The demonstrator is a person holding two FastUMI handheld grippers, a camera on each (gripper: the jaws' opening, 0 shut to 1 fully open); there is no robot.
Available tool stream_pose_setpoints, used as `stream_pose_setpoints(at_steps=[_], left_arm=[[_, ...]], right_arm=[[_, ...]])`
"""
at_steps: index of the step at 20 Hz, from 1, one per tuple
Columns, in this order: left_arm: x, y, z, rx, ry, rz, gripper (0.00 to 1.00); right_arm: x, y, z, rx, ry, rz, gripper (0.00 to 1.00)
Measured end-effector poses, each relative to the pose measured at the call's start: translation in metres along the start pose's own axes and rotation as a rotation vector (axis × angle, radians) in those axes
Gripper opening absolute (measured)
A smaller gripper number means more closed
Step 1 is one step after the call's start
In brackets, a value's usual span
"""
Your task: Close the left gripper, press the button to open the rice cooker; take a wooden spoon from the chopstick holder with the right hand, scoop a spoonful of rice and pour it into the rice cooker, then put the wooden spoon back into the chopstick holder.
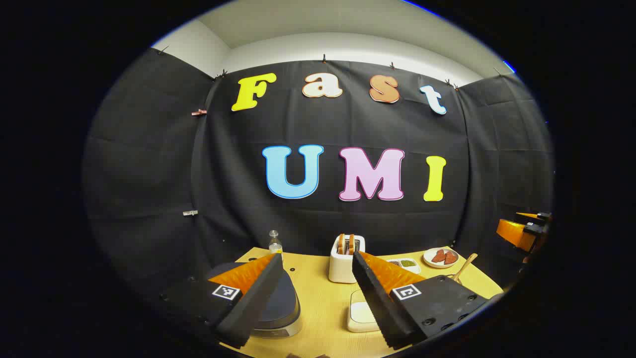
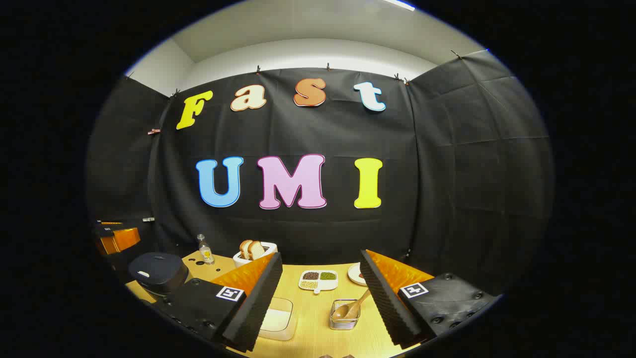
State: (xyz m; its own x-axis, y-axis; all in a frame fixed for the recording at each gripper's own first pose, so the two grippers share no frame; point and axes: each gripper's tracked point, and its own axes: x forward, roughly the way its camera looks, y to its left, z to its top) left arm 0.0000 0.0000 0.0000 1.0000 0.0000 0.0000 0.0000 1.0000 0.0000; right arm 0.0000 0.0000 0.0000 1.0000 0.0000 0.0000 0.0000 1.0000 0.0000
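Note:
The dark rice cooker (image 1: pixel 280 306) sits low at the table's left with its lid down, partly behind my left finger. My left gripper (image 1: pixel 317 261) hangs open above the table, nothing between its fingers. In the right gripper view the cooker (image 2: pixel 158 272) stands far left. A wooden spoon (image 2: pixel 352 307) leans in the wire chopstick holder (image 2: pixel 345 318), just inside my right finger. My right gripper (image 2: pixel 321 257) is open and empty, above and short of the holder. A divided dish of grains (image 2: pixel 318 280) lies behind it.
A white toaster with bread (image 1: pixel 346 261), a small bottle (image 1: pixel 275 242) and a plate of red pieces (image 1: pixel 440 257) line the back of the wooden table (image 1: pixel 318 283). A white square container (image 1: pixel 360 312) lies mid-table. The other gripper (image 1: pixel 521 231) hovers far right.

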Motion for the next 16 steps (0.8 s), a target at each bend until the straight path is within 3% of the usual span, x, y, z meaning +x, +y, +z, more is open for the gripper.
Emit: stream_pose_setpoints(at_steps=[6, 16], left_arm=[[0.002, -0.006, -0.008, -0.032, 0.029, 0.002, 0.96], [-0.004, -0.004, -0.001, 0.0, 0.01, -0.009, 0.95]], right_arm=[[-0.001, -0.007, -0.001, 0.015, 0.004, -0.015, 0.98], [-0.006, -0.012, 0.002, 0.028, 0.002, -0.034, 0.98]])
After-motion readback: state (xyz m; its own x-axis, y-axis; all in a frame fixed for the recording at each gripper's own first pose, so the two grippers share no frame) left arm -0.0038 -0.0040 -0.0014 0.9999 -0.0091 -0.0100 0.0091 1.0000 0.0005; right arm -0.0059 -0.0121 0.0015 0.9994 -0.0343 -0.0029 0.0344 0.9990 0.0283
